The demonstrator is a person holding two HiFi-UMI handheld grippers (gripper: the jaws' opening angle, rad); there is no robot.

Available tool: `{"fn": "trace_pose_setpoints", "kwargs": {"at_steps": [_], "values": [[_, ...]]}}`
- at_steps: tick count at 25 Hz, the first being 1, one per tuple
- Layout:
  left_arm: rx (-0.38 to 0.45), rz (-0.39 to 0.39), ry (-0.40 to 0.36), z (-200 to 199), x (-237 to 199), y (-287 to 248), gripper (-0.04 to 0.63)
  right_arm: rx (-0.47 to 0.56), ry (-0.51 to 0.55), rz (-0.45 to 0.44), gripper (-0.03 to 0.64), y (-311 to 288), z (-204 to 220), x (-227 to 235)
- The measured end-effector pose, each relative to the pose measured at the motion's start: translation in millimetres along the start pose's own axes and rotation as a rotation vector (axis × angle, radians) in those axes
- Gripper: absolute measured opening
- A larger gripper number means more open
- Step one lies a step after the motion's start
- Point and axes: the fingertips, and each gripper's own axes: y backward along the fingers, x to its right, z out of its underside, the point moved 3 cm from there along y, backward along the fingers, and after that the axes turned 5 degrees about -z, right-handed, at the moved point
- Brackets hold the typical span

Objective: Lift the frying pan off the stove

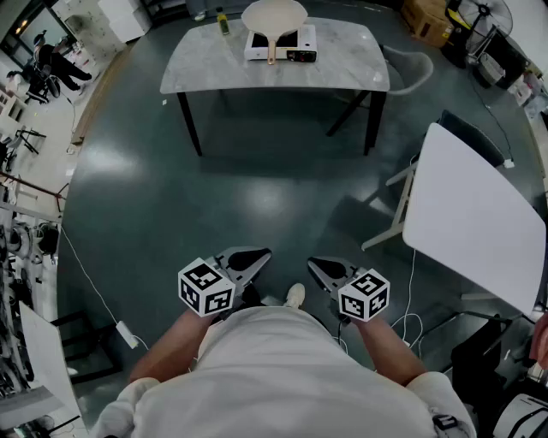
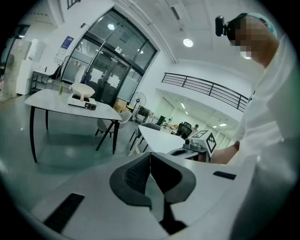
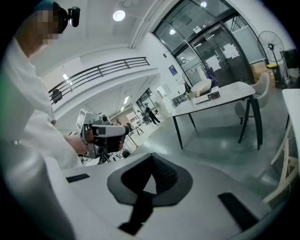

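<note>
A pale frying pan (image 1: pixel 274 17) sits on a white portable stove (image 1: pixel 282 44) on the grey table (image 1: pixel 205 64) far ahead, its handle pointing toward me. In the left gripper view the pan (image 2: pixel 82 89) and stove (image 2: pixel 83 103) show small on the table at the left. The pan (image 3: pixel 202 86) appears distant in the right gripper view too. My left gripper (image 1: pixel 257 257) and right gripper (image 1: pixel 318 267) are held close to my body, both shut and holding nothing, far from the table.
A white table (image 1: pixel 479 214) with a chair stands at the right. A small bottle (image 1: pixel 223 22) stands near the stove. Dark floor lies between me and the grey table. Cables run along the floor at left and right.
</note>
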Motion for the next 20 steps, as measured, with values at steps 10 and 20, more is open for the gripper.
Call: {"fn": "trace_pose_setpoints", "kwargs": {"at_steps": [10, 20], "values": [[0.037, 0.032, 0.055, -23.7, -44.7, -16.3, 0.020, 0.000, 0.010, 0.034, 0.003, -34.2, -39.5, 32.1], [0.110, 0.123, 0.047, -116.5, -159.2, -54.1, 0.020, -0.032, 0.034, 0.125, 0.020, -98.9, -141.7, 94.9]]}}
